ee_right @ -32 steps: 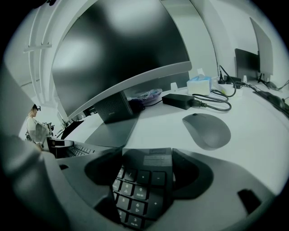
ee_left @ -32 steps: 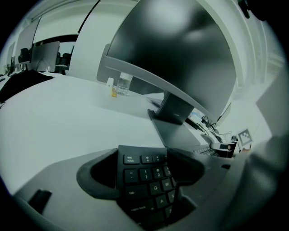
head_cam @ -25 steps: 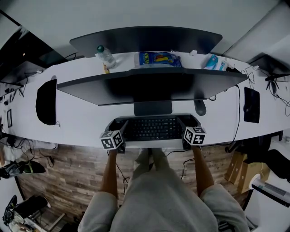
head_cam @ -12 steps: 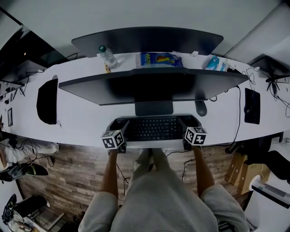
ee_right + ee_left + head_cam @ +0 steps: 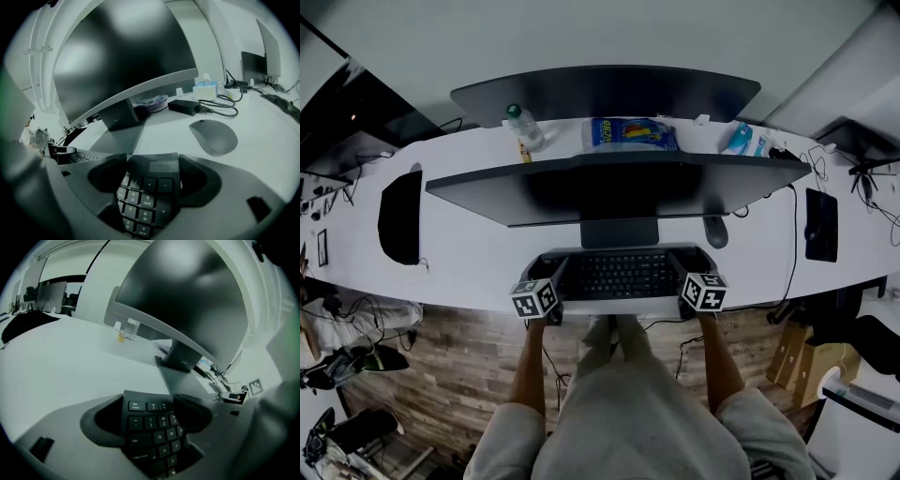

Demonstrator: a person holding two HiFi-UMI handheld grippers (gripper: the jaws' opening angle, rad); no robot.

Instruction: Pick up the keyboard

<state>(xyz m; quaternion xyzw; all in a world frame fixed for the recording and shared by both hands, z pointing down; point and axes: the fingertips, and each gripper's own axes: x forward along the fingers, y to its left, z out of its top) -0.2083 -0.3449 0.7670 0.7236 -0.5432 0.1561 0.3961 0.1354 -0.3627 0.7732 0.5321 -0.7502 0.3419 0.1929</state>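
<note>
A black keyboard [image 5: 619, 274] lies across the near edge of the white desk [image 5: 478, 253], just in front of the monitor's stand [image 5: 619, 232]. My left gripper [image 5: 553, 274] is shut on its left end, where the letter and number keys [image 5: 152, 432] fill the gap between the jaws. My right gripper [image 5: 686, 270] is shut on its right end, with the number pad [image 5: 143, 194] wedged between the jaws. Whether the keyboard rests on the desk or hangs just above it, I cannot tell.
A wide curved monitor [image 5: 619, 183] overhangs the desk right behind the keyboard. A grey mouse [image 5: 213, 136] lies to its right, a power brick [image 5: 187, 107] and cables beyond. A black pad [image 5: 398, 216] lies far left, a bottle [image 5: 523, 127] and tissue box [image 5: 745, 139] at the back.
None on the desk: both grippers and the keyboard keep their places. Only the head view has shifted slightly, so everything sits a little lower in it.
</note>
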